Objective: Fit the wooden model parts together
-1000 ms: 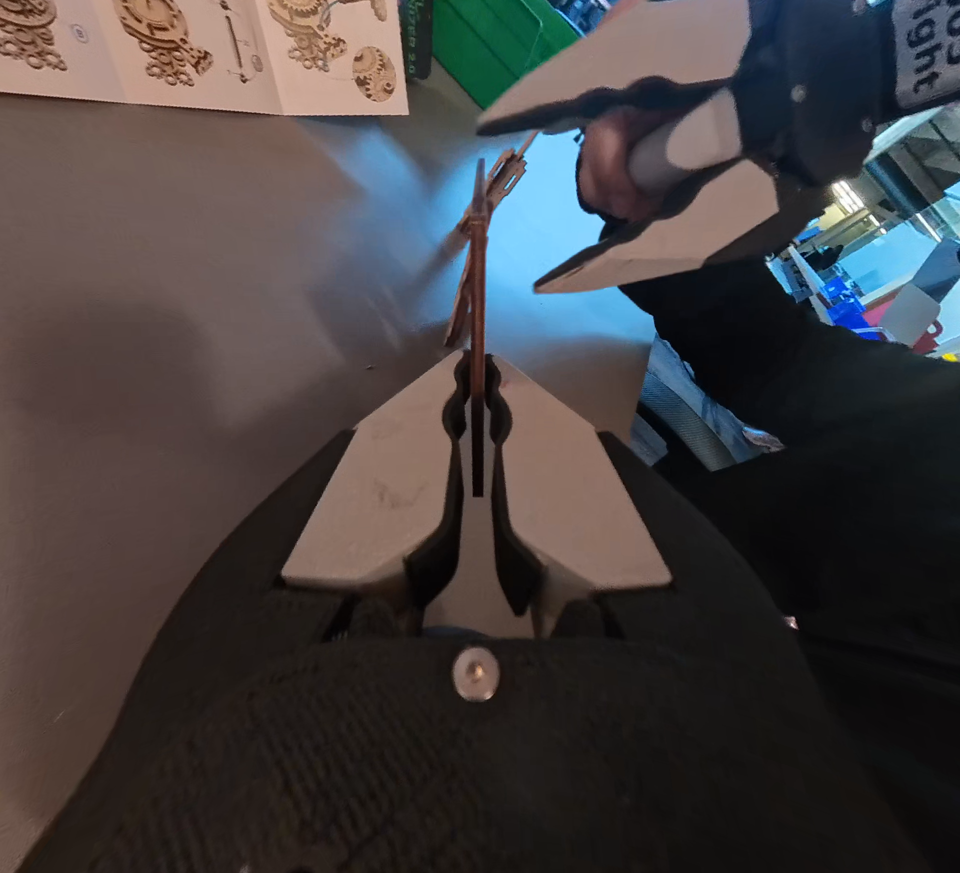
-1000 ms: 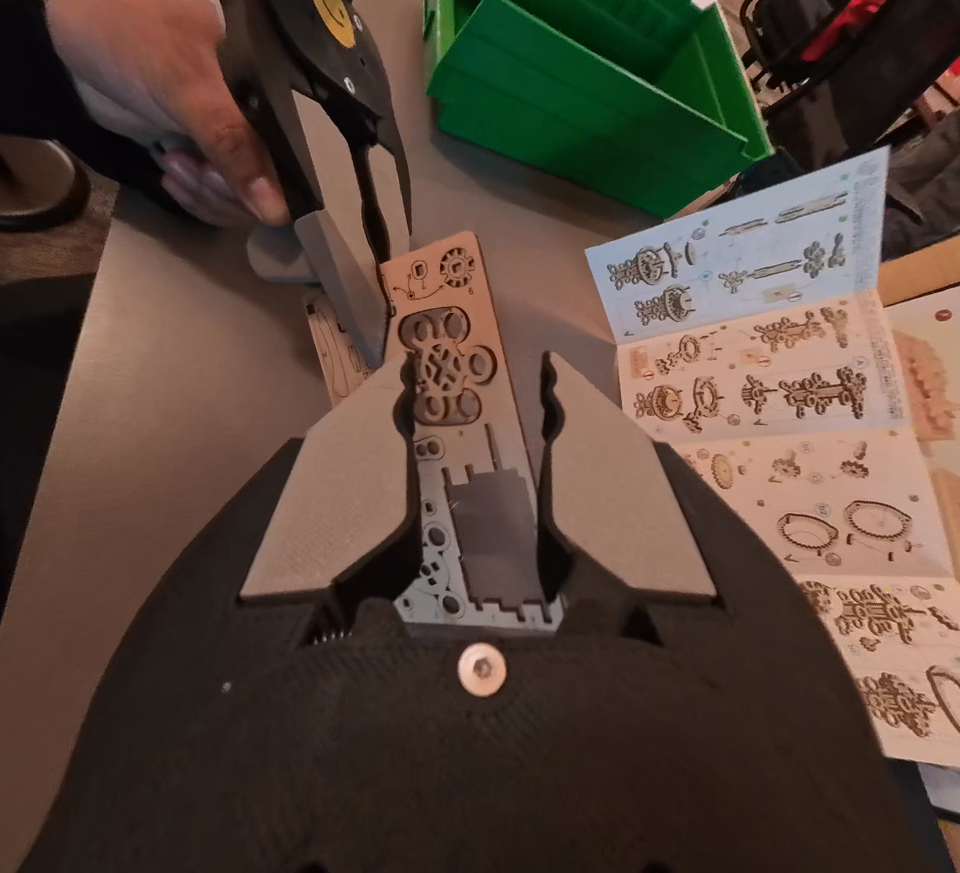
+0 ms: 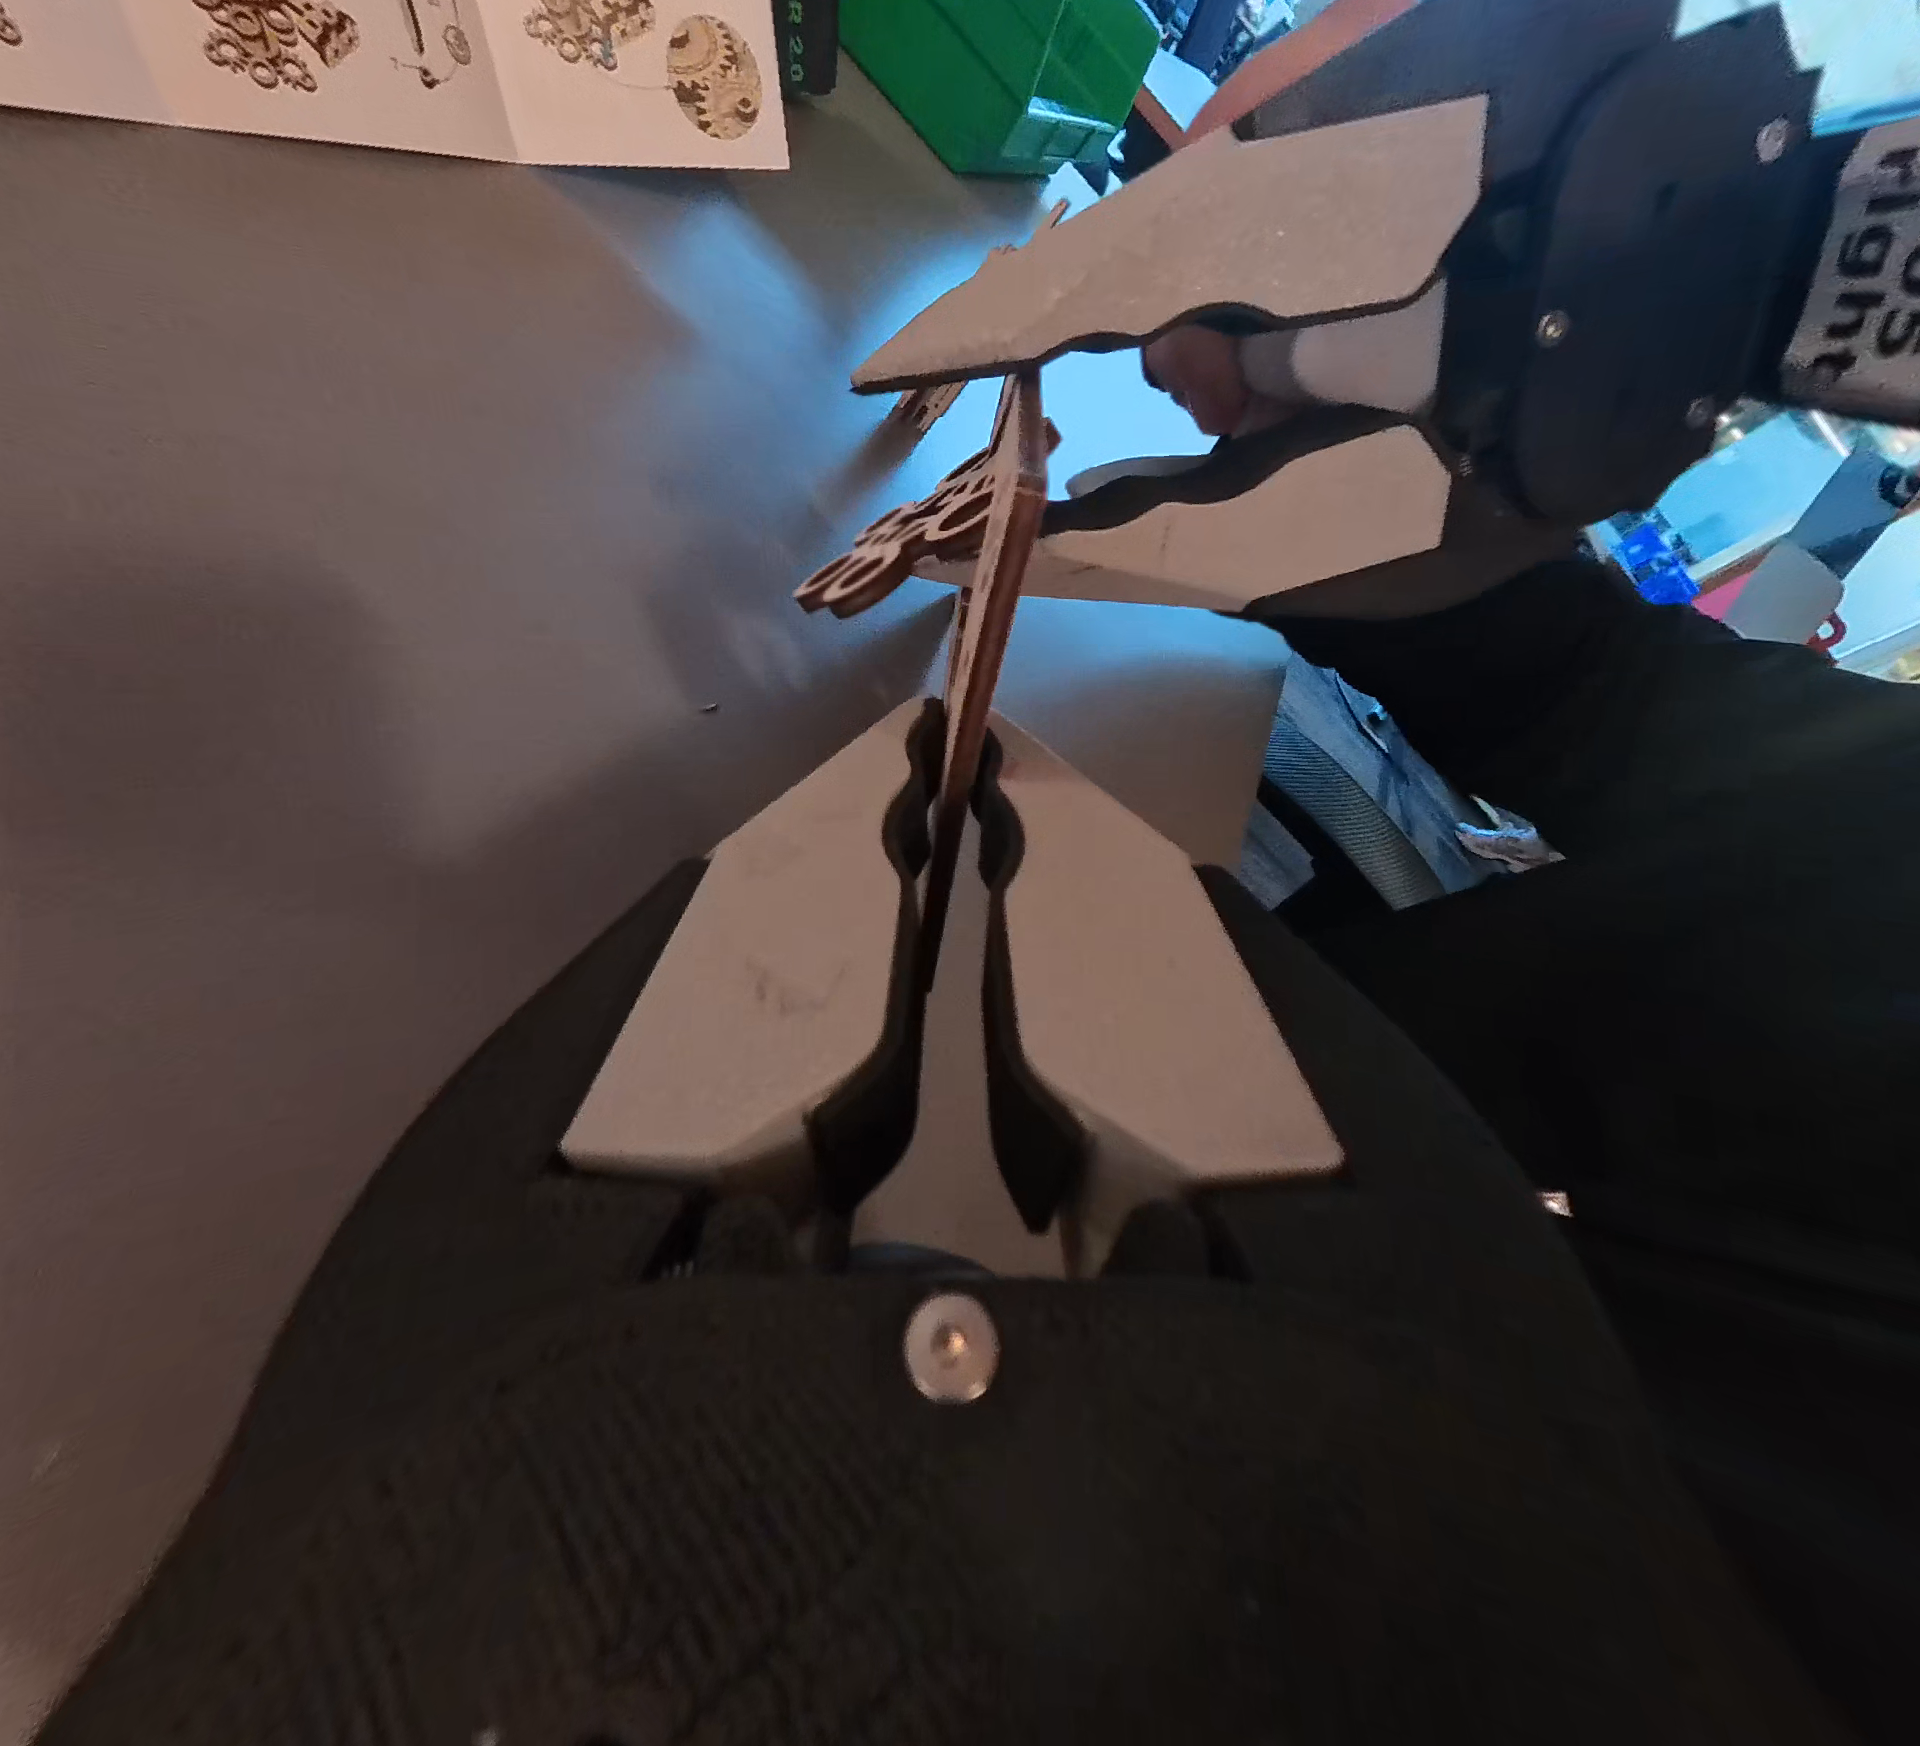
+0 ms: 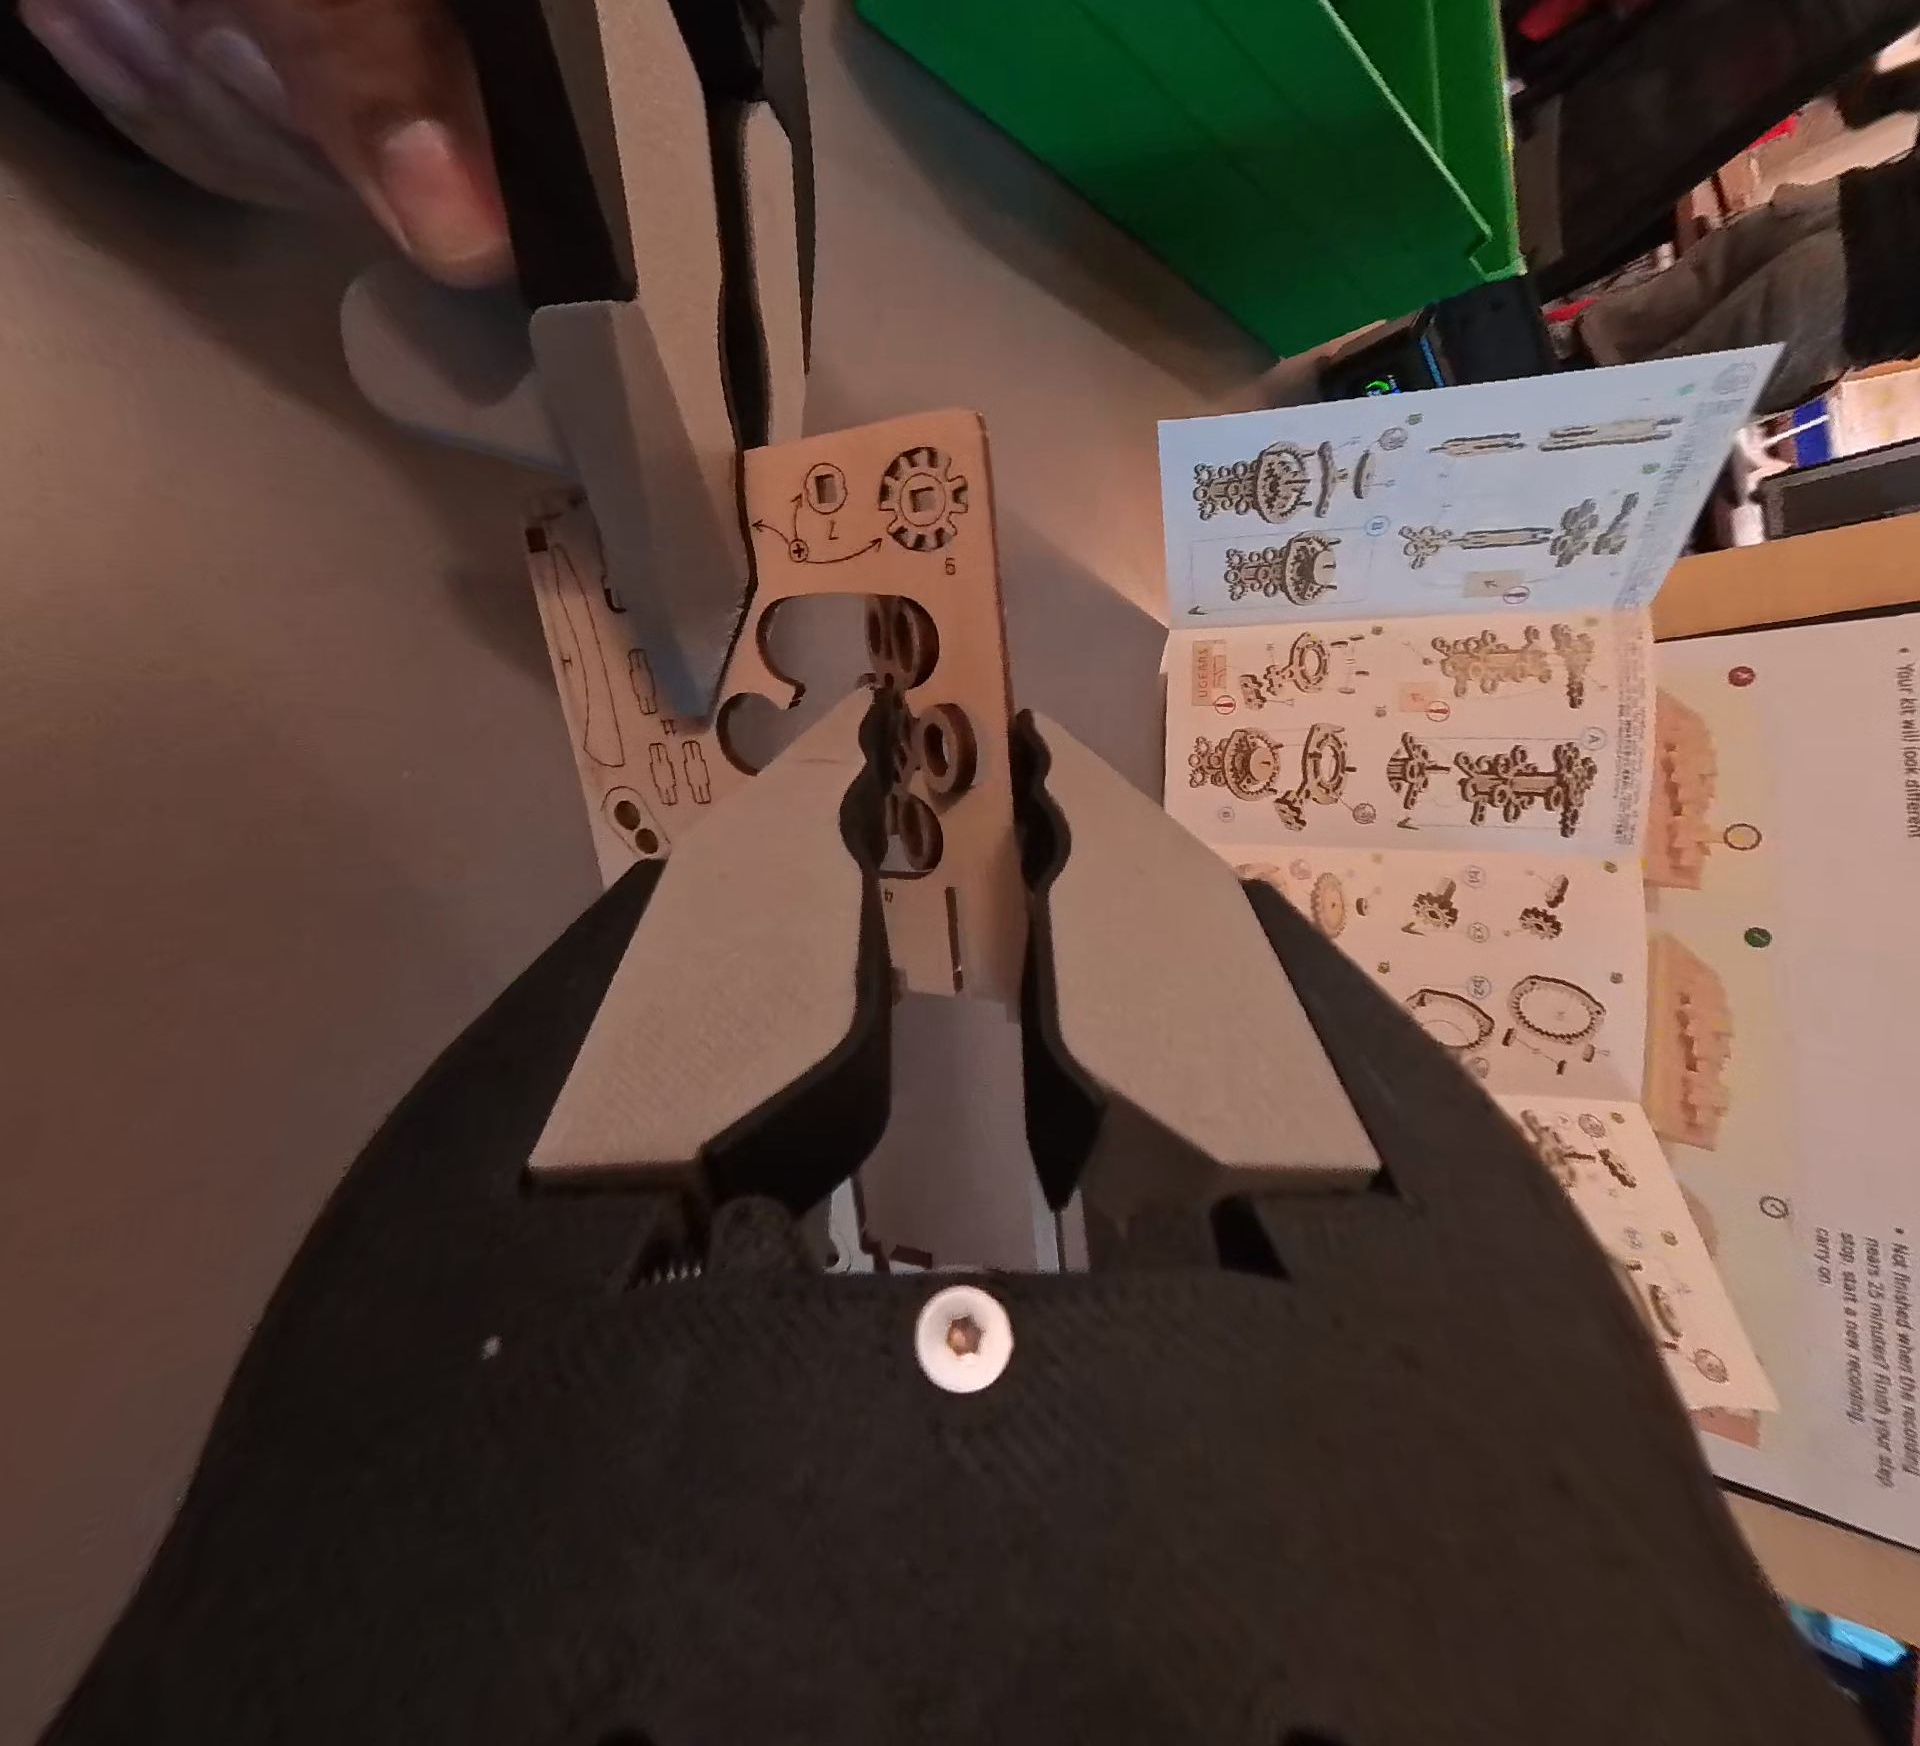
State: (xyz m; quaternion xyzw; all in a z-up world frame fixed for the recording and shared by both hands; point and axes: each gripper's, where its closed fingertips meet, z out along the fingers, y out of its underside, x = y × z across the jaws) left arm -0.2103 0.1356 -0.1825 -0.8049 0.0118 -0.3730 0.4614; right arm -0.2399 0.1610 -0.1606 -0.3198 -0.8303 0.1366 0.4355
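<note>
My left gripper [image 3: 961,725] is shut on a thin wooden parts sheet [image 3: 987,616], held upright and seen edge-on. In the right wrist view the sheet [image 4: 883,501] faces me, with the left gripper [image 4: 727,553] clamping its left edge. A wooden piece of joined rings [image 4: 925,746] is turned partly out of its cut-out and also sticks out to the left in the left wrist view [image 3: 894,543]. My right gripper [image 4: 945,709] has its jaws partly apart around this ring piece, and the right jaw is not touching it. It enters the left wrist view from the right [image 3: 904,481].
A second wooden sheet [image 4: 582,657] lies flat on the grey table [image 3: 312,553] behind the held one. A folded instruction leaflet [image 4: 1403,761] lies to the right and green bins [image 4: 1143,86] stand at the back. The table edge runs close on the right [image 3: 1247,709]. There is about 4 cm between the tips of the two grippers.
The right gripper has moved in and narrowed its jaws around the sheet. The ring piece, flat in the sheet before, now sits twisted partly out of it. The left gripper still holds the sheet.
</note>
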